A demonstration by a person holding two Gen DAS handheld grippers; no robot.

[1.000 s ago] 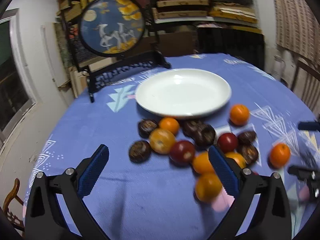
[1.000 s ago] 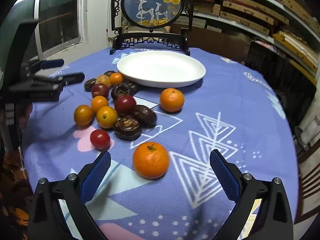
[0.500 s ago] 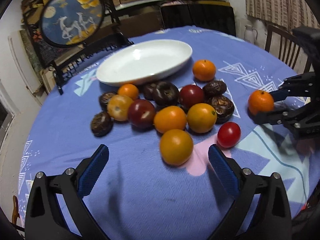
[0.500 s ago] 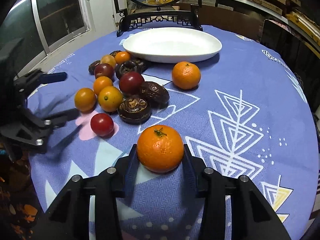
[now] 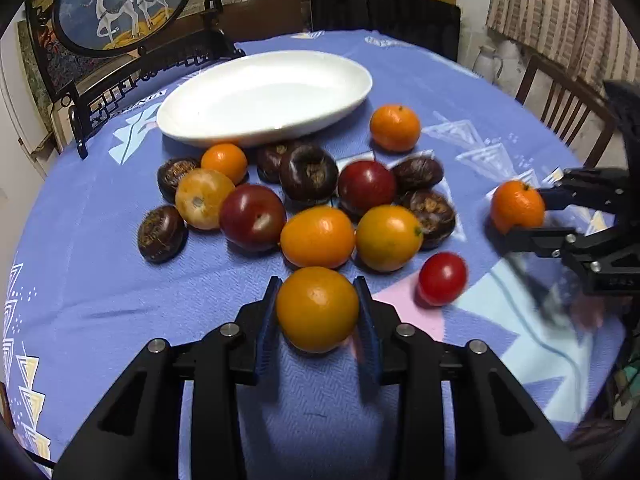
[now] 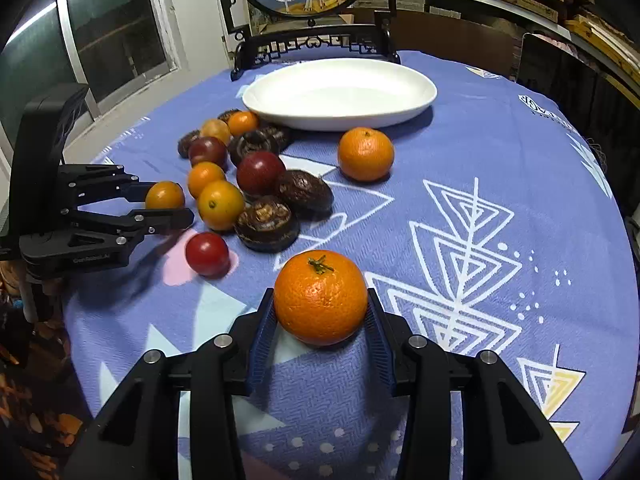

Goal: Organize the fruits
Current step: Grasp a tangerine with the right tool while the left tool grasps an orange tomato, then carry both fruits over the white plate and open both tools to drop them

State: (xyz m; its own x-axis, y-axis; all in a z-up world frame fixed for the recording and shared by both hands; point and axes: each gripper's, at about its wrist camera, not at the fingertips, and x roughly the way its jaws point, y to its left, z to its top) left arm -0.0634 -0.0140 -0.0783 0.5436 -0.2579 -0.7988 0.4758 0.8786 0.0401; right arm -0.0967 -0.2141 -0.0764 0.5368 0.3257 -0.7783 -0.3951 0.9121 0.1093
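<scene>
My left gripper (image 5: 318, 310) is shut on a yellow-orange fruit (image 5: 317, 309) at the near edge of the pile; it shows in the right wrist view (image 6: 164, 196) too. My right gripper (image 6: 320, 308) is shut on a tangerine (image 6: 320, 297), also seen in the left wrist view (image 5: 517, 206). An empty white plate (image 5: 264, 96) lies beyond the pile. Several orange, dark red and brown fruits lie between, with a small red tomato (image 5: 442, 278) and a lone tangerine (image 5: 395, 127).
The round table (image 5: 100, 300) has a blue patterned cloth. A framed round deer screen (image 5: 120, 0) on a black stand sits behind the plate. A wooden chair (image 5: 568, 100) stands at the right, a window (image 6: 100, 40) at the left.
My left gripper moved in and closed on the yellow-orange fruit. My right gripper, open a second ago, closed on the tangerine half a second ago and still holds it.
</scene>
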